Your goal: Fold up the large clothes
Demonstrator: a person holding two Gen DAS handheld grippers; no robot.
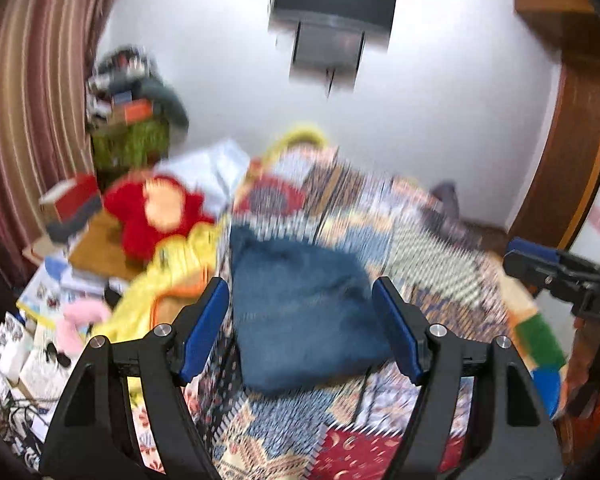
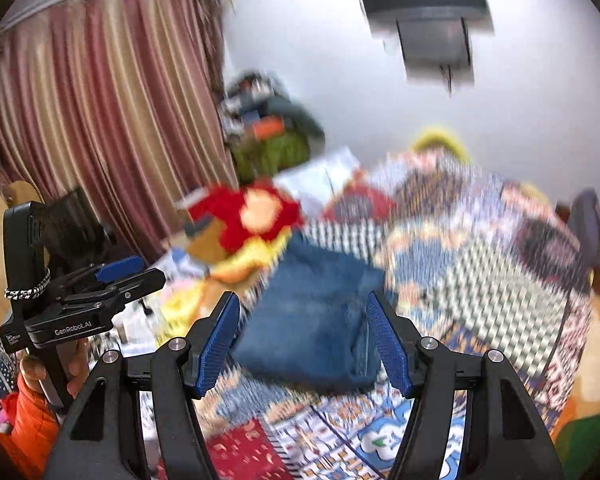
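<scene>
A folded blue denim garment [image 1: 300, 312] lies on a patterned bedspread [image 1: 420, 264]; it also shows in the right wrist view [image 2: 312, 320]. My left gripper [image 1: 300, 328] is open and empty, held above the near edge of the garment. My right gripper [image 2: 304, 336] is open and empty, also held above the garment. The right gripper shows at the right edge of the left wrist view [image 1: 556, 272], and the left gripper at the left of the right wrist view [image 2: 100, 284]. Both views are blurred by motion.
A red plush toy [image 1: 156, 212] and yellow cloth [image 1: 168, 276] lie left of the garment. Boxes and clutter [image 1: 32, 340] fill the floor at left. A striped curtain [image 2: 100, 120] hangs at left. A wall TV [image 1: 332, 8] is mounted ahead.
</scene>
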